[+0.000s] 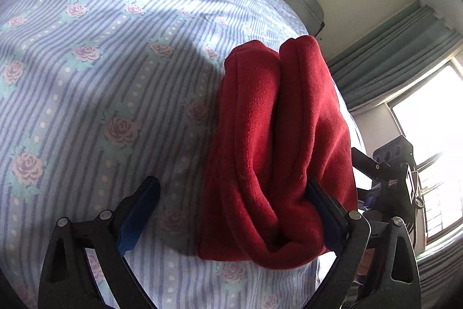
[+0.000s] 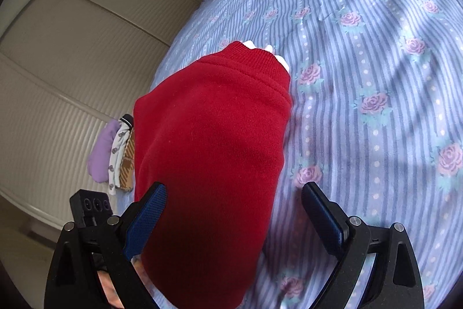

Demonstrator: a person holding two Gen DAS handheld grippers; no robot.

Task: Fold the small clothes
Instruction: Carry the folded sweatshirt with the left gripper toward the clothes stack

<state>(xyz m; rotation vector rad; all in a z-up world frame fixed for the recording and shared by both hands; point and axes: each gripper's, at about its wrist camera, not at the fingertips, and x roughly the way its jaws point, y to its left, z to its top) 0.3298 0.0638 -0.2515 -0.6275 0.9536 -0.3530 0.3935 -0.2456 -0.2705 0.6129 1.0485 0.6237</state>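
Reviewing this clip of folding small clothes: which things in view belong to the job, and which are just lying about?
Part of the job:
- folded red knit garment on the floral striped bedsheet
- left gripper, jaws wide
- right gripper, jaws apart

Lying about:
- pile of lilac and patterned clothes
- grey-green curtain
- window
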